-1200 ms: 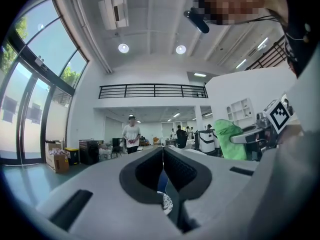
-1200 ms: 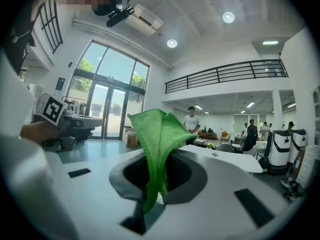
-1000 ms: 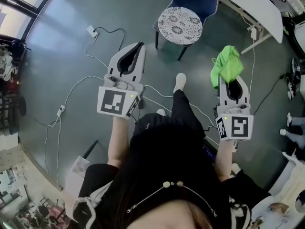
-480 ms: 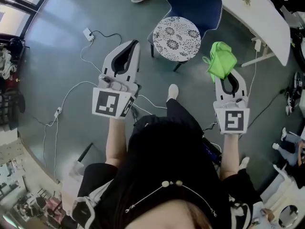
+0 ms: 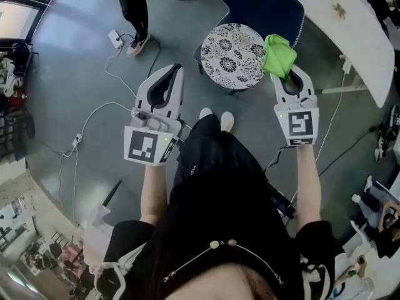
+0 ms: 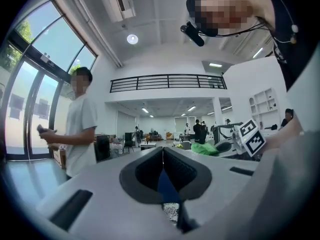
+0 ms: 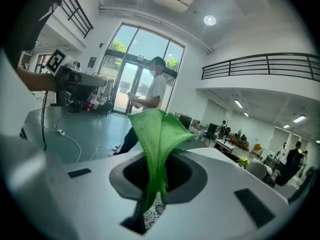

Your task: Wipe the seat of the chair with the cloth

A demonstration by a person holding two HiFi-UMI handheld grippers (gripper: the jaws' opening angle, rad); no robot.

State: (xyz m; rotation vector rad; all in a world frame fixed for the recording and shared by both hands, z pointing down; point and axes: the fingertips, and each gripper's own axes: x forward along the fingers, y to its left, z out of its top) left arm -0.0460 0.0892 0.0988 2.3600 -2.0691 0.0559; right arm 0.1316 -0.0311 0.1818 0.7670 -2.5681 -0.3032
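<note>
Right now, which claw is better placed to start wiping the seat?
Right. The right claw is shut on the green cloth, held at the right edge of the patterned seat. The left claw is shut, empty, off to the seat's left.

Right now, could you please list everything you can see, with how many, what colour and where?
chair: one, blue, on the floor ahead of the person
seat: one, round, black-and-white pattern, on the chair
cloth: one, green, over the seat's right edge; contact with the seat cannot be told
table: one, white, right of the chair
cables: several, white, on the grey floor at left
power strip: one, white, on the floor left of the chair
bystander: one, dark trousers, far left of the chair
left tongs: one, white and grey, jaws together, empty
right tongs: one, white and grey, shut on the cloth
</note>
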